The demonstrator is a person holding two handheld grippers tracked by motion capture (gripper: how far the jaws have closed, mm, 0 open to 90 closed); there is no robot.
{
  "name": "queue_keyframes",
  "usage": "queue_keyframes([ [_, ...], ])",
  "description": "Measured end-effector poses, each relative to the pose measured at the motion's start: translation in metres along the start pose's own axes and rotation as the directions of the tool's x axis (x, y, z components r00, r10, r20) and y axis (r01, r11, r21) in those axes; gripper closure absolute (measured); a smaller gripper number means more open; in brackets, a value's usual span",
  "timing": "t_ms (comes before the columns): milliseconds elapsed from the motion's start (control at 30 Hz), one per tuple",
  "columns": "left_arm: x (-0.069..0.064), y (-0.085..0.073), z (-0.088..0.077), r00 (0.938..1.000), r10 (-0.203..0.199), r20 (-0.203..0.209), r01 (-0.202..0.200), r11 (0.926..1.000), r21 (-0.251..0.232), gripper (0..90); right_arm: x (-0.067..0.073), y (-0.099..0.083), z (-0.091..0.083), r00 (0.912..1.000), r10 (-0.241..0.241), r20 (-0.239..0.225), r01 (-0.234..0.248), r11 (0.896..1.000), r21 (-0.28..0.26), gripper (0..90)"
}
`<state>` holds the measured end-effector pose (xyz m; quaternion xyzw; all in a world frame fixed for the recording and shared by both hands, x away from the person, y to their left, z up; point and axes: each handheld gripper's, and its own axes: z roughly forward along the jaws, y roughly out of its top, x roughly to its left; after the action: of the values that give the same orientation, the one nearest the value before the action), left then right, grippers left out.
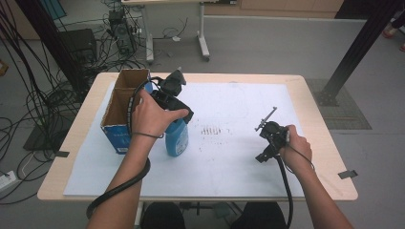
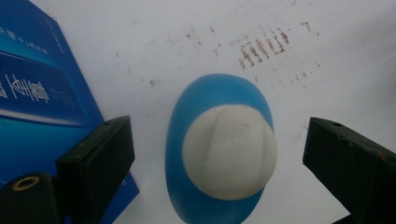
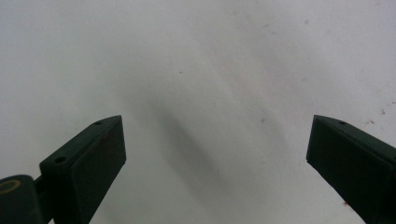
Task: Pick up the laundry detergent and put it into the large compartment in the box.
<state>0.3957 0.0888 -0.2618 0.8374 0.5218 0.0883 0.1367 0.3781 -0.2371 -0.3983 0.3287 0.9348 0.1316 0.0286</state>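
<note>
A blue bottle (image 1: 176, 139) with a white cap (image 2: 229, 158) stands upright on the white sheet (image 1: 229, 157), right beside an open blue cardboard box (image 1: 119, 136). My left gripper (image 1: 177, 114) hangs just above the bottle, pointing down at it. In the left gripper view this left gripper (image 2: 219, 135) is open, its jaws wide apart on either side of the cap without touching it. My right gripper (image 1: 264, 143) is held low over the sheet at the right. The right gripper (image 3: 215, 135) is open with only bare sheet between its jaws.
The blue box (image 2: 42, 102) lies close to the left jaw. Brown smudge marks (image 1: 212, 130) stain the sheet's middle. The wooden table (image 1: 315, 109) ends just past the sheet. Cables and a black stand sit on the floor beyond.
</note>
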Motion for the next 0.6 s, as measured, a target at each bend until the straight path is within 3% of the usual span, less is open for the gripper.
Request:
queue_keyframes([
  [600,-0.001,-0.001,0.015,1.0,0.002,-0.006,-0.002,1.0,0.009,9.4,-0.003,-0.002,0.004,1.0,0.004,0.004,-0.004,1.0,0.007,4.4],
])
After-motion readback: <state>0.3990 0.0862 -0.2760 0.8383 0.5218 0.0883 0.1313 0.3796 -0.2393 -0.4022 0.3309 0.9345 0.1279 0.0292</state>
